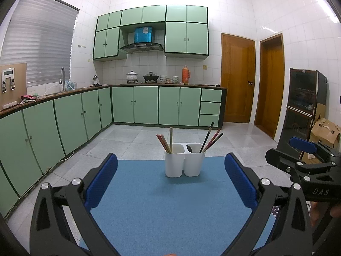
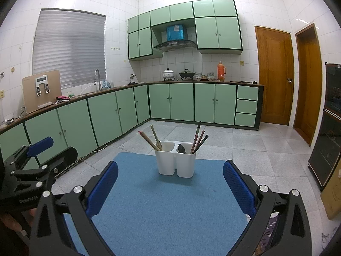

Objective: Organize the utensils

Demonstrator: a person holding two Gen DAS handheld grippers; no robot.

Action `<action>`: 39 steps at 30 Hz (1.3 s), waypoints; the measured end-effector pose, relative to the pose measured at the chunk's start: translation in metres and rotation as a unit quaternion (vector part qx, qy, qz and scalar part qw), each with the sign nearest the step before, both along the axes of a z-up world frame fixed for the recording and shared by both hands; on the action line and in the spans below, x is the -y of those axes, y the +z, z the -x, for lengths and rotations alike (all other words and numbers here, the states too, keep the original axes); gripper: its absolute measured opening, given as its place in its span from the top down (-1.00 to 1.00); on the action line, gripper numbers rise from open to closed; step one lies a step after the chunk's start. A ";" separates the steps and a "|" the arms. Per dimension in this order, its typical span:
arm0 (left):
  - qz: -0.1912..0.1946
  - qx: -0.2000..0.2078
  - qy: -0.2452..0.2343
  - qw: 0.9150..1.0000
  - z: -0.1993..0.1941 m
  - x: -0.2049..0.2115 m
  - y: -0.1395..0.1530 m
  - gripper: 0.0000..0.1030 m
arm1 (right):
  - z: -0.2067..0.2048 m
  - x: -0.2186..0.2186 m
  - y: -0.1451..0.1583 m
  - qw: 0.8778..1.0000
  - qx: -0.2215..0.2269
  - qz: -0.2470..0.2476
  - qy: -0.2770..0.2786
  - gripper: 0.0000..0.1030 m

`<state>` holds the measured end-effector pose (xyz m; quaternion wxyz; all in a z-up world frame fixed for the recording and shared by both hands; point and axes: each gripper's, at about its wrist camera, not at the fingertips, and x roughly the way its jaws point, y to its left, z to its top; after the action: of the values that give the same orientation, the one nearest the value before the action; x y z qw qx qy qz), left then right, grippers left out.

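Note:
A white two-compartment utensil holder (image 1: 185, 162) (image 2: 175, 162) stands at the far end of a blue mat (image 1: 153, 204) (image 2: 168, 202). Its left compartment holds reddish chopsticks (image 1: 163, 143) and a pale wooden handle (image 1: 171, 137). Its right compartment holds dark chopsticks (image 1: 211, 138) (image 2: 199, 138) and a dark spoon (image 1: 189, 148) (image 2: 181, 148). My left gripper (image 1: 170, 170) is open and empty, well short of the holder. My right gripper (image 2: 170, 175) is open and empty too. Each gripper shows at the edge of the other's view, the right one (image 1: 302, 149) and the left one (image 2: 42, 149).
Green kitchen cabinets (image 1: 64, 123) run along the left and back walls. Pots (image 1: 151, 77) and a red thermos (image 1: 185, 75) stand on the counter. Wooden doors (image 1: 237, 76) are at the right, with a dark cabinet (image 1: 304, 106) and a cardboard box (image 1: 325, 131).

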<state>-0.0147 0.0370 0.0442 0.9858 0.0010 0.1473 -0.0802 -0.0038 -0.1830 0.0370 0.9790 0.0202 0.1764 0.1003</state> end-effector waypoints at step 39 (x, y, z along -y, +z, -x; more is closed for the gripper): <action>-0.001 0.001 0.004 1.000 0.003 -0.003 0.006 -0.89 | 0.000 -0.004 -0.001 1.000 -0.002 0.001 0.000 -0.88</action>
<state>-0.0174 0.0404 0.0506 0.9863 0.0014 0.1464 -0.0758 -0.0038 -0.1792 0.0360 0.9787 0.0193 0.1780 0.1004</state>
